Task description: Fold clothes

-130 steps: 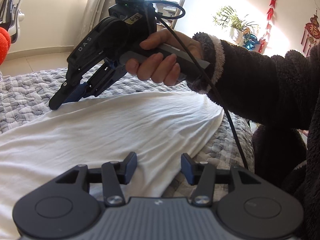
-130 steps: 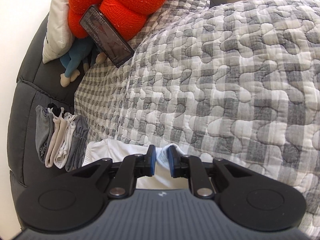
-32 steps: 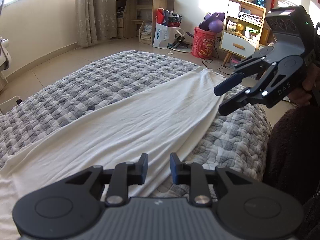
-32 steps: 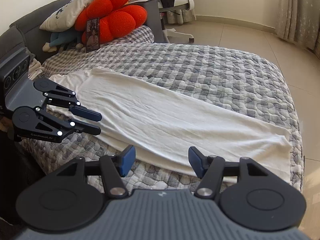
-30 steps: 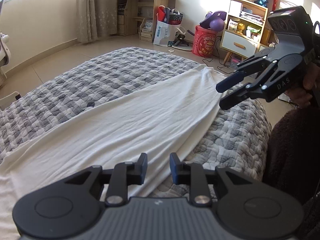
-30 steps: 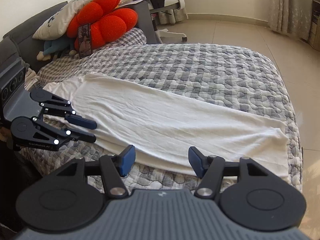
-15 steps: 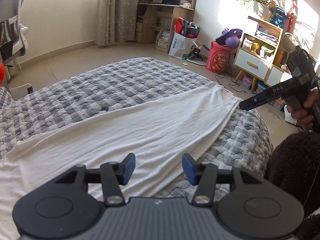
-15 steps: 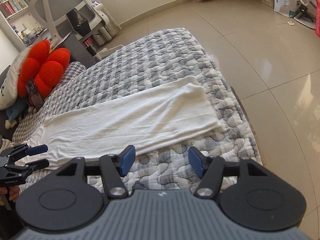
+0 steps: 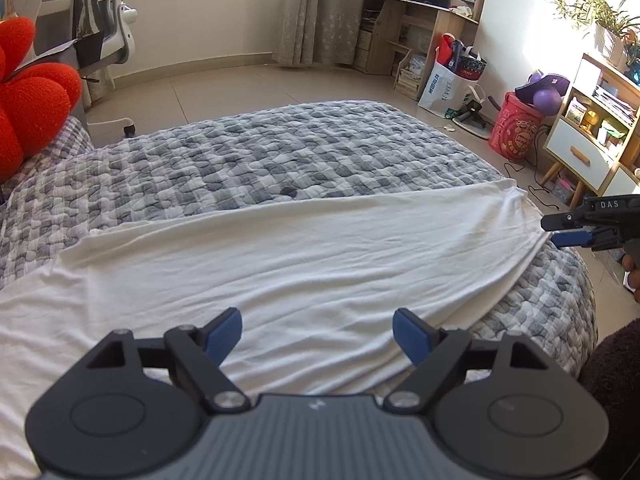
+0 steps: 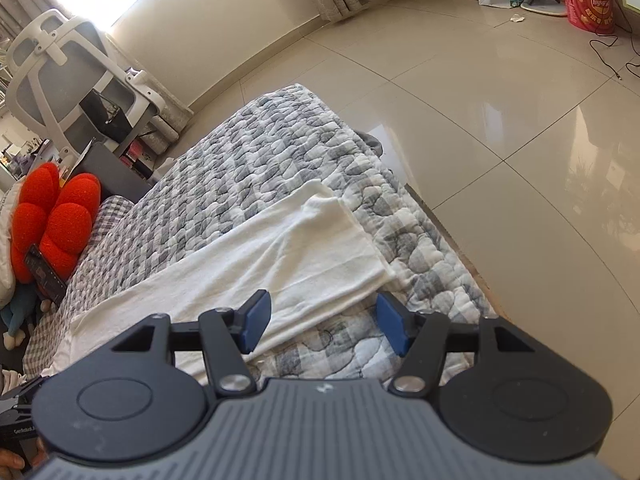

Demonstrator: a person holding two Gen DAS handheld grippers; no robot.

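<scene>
Lying flat on the grey-and-white quilted bed (image 9: pixel 280 152), the white garment (image 9: pixel 304 264) formed a long narrow band, folded lengthwise, with its long axis running along the near side of the bed: one end pointed toward the foot of the bed, near the tiled floor (image 10: pixel 500 100), and the other toward the red flower cushion (image 10: pixel 56 216) at the head. The left gripper (image 9: pixel 317 334) hovered above the middle of the band with its blue-padded fingers (image 9: pixel 224 334) spread wide and nothing between them. The right gripper (image 10: pixel 322 322) hung over the near long edge by the foot end, its fingers (image 10: pixel 256 314) likewise spread and holding nothing; in the left wrist view it appeared at the right border (image 9: pixel 560 230), just beside the garment's far corner. A white office chair (image 10: pixel 68 72) stood beyond the bed, and a red bucket (image 9: pixel 516 130) sat on the floor by a wooden shelf unit (image 9: pixel 596 128).
</scene>
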